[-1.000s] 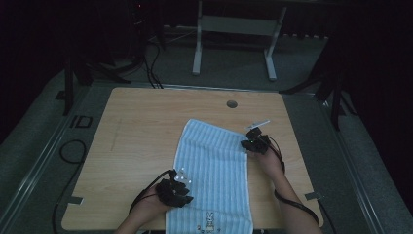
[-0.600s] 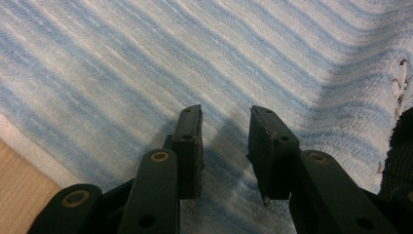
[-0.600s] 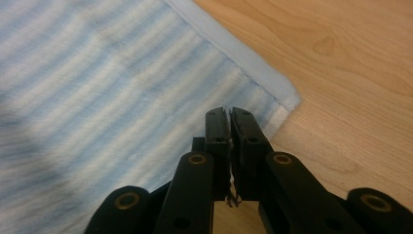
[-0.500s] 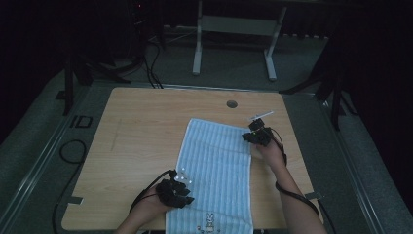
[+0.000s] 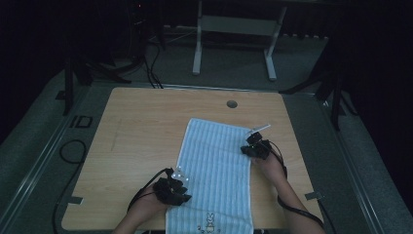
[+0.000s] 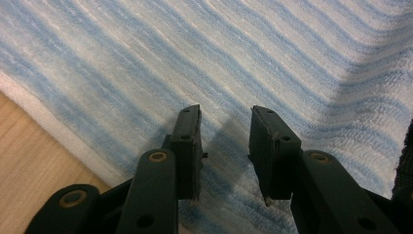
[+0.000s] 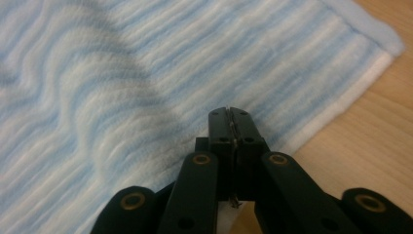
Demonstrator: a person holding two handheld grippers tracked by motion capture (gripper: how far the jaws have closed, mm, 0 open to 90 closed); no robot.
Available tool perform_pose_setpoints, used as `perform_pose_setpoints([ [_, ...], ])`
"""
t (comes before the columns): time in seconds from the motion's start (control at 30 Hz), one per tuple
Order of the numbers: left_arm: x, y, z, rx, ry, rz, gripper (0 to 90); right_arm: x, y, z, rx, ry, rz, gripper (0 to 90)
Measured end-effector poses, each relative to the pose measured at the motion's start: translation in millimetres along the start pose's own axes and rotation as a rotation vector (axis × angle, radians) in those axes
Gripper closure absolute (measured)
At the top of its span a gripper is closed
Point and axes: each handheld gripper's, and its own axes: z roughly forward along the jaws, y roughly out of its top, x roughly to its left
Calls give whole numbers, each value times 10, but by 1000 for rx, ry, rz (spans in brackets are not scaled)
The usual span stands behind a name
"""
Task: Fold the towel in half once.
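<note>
Right tool [image 5: 252, 148] shifted along striped blue towel [image 5: 214, 170], jaws clamped on its edge, cloth rippled; left tool [image 6: 224, 134] parted above towel.

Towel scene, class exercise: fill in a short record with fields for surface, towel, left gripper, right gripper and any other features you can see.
surface: wooden table
towel: blue-and-white striped towel, lying flat, near end hanging over the table's front edge
towel mark: small rabbit print at the near end
left gripper: left gripper over the towel's left edge, jaws apart
right gripper: right gripper at the towel's right edge, jaws closed; cloth between them cannot be confirmed
other: round hole in the table
</note>
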Motion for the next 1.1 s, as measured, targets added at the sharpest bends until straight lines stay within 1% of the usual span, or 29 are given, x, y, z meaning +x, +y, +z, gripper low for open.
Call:
perform_pose_setpoints([
  [0.07, -2, 3, 4, -2, -2, 0, 645, -54, 23, 16, -4, -14, 1, 889],
  [0.1, -6, 5, 8, -1, -5, 3, 645, -83, 37, 24, -4, -12, 14, 888],
  [0.13, -9, 9, 9, 0, -3, 6, 645, -109, 53, 33, -4, -12, 18, 886],
  [0.17, -17, 11, 14, -4, -4, 1, 645, -126, 70, 41, -1, -12, 17, 877],
  [0.2, -22, 12, 15, -1, -7, 4, 645, -137, 86, 44, 2, -14, 19, 860],
  [0.27, -31, 14, 9, 1, -3, 13, 644, -129, 100, 28, 13, -10, 41, 855],
  [0.3, -38, 14, 3, -6, -3, 10, 643, -106, 90, -3, 5, -2, 47, 851],
  [0.33, -36, 15, -15, -7, -3, 16, 634, -68, 72, -48, -10, 6, 43, 826],
  [0.4, -26, 27, -42, -19, -1, 12, 624, 35, 15, -163, -28, 16, 16, 796],
  [0.43, -15, 38, -55, -24, 3, 10, 609, 95, -29, -235, -45, 26, 13, 781],
  [0.47, -3, 52, -67, -27, 7, 3, 599, 152, -83, -301, -61, 48, 9, 762],
  [0.5, 11, 67, -75, -31, 9, 3, 599, 214, -141, -351, -67, 68, 4, 756],
  [0.53, 23, 85, -78, -37, 12, 5, 599, 282, -199, -393, -64, 80, -15, 746],
  [0.57, 40, 104, -77, -29, 19, 6, 599, 345, -261, -430, -64, 93, -36, 737],
  [0.63, 58, 130, -66, -17, 39, 9, 599, 445, -369, -484, -68, 116, -47, 707],
  [0.67, 66, 137, -61, -14, 42, 8, 599, 487, -415, -506, -70, 131, -50, 683],
  [0.73, 84, 138, -48, -22, 47, 5, 589, 561, -489, -542, -84, 130, -56, 642],
  [0.77, 100, 135, -38, -18, 53, 4, 572, 591, -522, -551, -93, 130, -60, 625],
  [0.8, 118, 129, -25, -17, 57, -3, 572, 618, -547, -549, -95, 126, -65, 620],
  [0.83, 137, 121, -5, -19, 58, -13, 572, 640, -573, -537, -96, 115, -72, 609],
  [0.87, 152, 111, 17, -15, 61, -21, 572, 662, -595, -519, -92, 117, -77, 593],
  [0.9, 162, 98, 37, -15, 62, -21, 572, 678, -617, -493, -87, 118, -81, 589],
  [0.93, 172, 91, 36, -22, 59, -20, 567, 697, -639, -465, -82, 104, -85, 587],
  [1.0, 176, 87, 33, -24, 56, -30, 567, 712, -676, -389, -51, 82, -112, 576],
  [1.03, 172, 89, 35, -23, 59, -26, 567, 709, -696, -367, -61, 74, -122, 577],
  [1.1, 159, 102, 43, -19, 70, -16, 566, 680, -694, -362, -66, 76, -113, 576],
])
